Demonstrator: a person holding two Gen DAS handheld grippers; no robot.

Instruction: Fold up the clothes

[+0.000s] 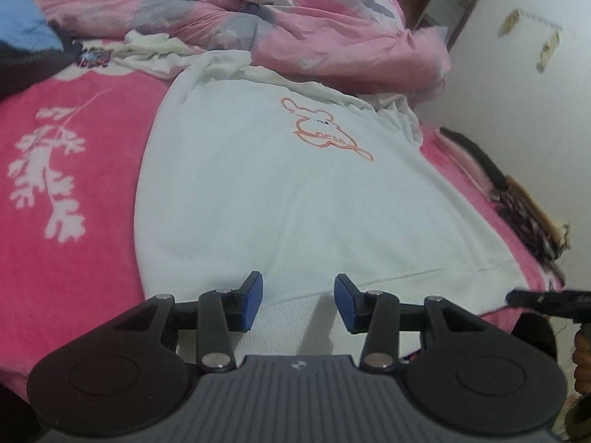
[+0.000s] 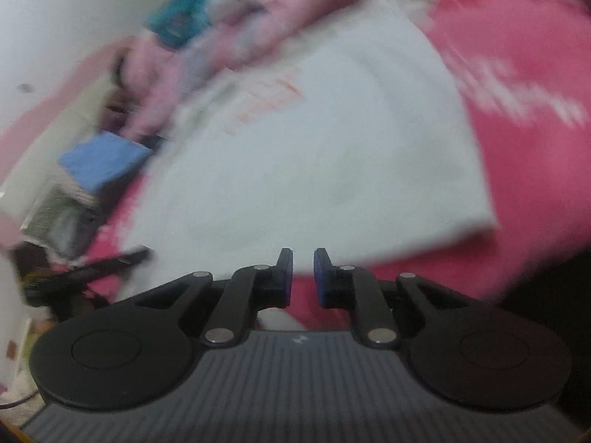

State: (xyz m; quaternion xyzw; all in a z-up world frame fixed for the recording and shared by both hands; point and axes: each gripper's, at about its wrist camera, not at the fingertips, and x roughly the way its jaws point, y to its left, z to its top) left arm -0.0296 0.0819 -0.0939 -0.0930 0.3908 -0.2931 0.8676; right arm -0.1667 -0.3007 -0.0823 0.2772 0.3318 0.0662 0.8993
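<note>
The white sweatshirt [image 1: 295,199] lies spread flat on the pink bedspread [image 1: 74,184], sides seemingly tucked in, hem unfolded. The left gripper [image 1: 298,301] hangs open and empty over the hem; the right gripper [image 2: 303,277], narrowly parted, grips nothing. Folding lengthwise remains.

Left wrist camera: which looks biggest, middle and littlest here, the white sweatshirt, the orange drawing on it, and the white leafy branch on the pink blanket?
1. White sweatshirt, by far the biggest.
2. White leafy branch pattern on the pink blanket.
3. Orange outline drawing, though it lies farther from the camera, so those two are close.
</note>
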